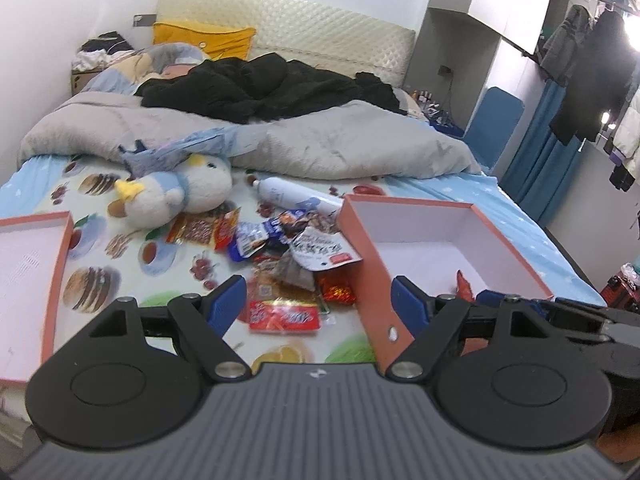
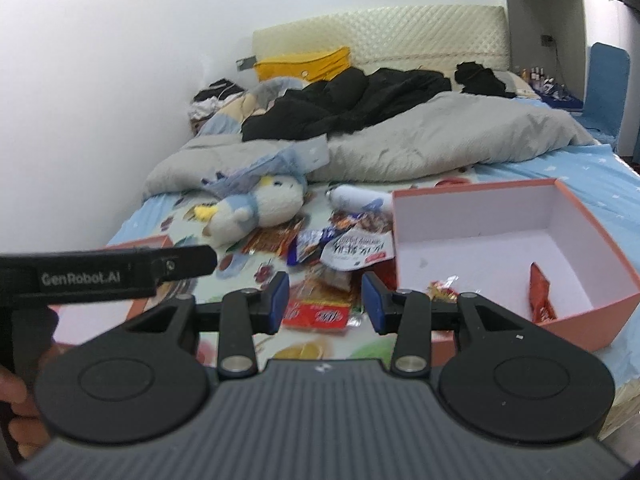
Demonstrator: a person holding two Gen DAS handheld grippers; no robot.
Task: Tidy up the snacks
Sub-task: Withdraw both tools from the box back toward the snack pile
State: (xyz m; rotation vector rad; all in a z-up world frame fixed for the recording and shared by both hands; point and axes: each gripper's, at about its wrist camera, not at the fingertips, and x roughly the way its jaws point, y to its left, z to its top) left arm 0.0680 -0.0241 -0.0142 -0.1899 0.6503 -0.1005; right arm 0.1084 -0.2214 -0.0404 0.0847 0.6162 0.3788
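Both my grippers are hovering over the foot of the bed, fingers spread and gripping nothing. My left gripper [image 1: 318,306] is sitting wide apart above the near edge of the snack pile [image 1: 280,248], its right finger reaching past the near corner of the box [image 1: 374,276]. My right gripper [image 2: 325,300] is also standing apart, less widely, framing the red packet [image 2: 318,314] that is lying flat with its long axis running left to right across my view. The rest of the pile is lying jumbled on the printed sheet [image 1: 100,280] between the box and the lid [image 1: 24,264], packets pointing every which way; a white pouch [image 1: 320,250] is leaning against the box's left wall. Inside the box, an orange-red packet [image 2: 540,296] is lying against the near wall, long axis pointing away from me, and a small candy wrapper [image 2: 440,290] is sitting just beside my right finger. Beyond the pile a stuffed toy [image 1: 180,196] and a white bottle [image 1: 292,196] are lying on their sides, the bottle's cap pointing left. A grey quilt [image 1: 328,144] and black clothes [image 1: 260,88] are bunching up farther back. The box's near wall is standing between my left gripper and its contents.
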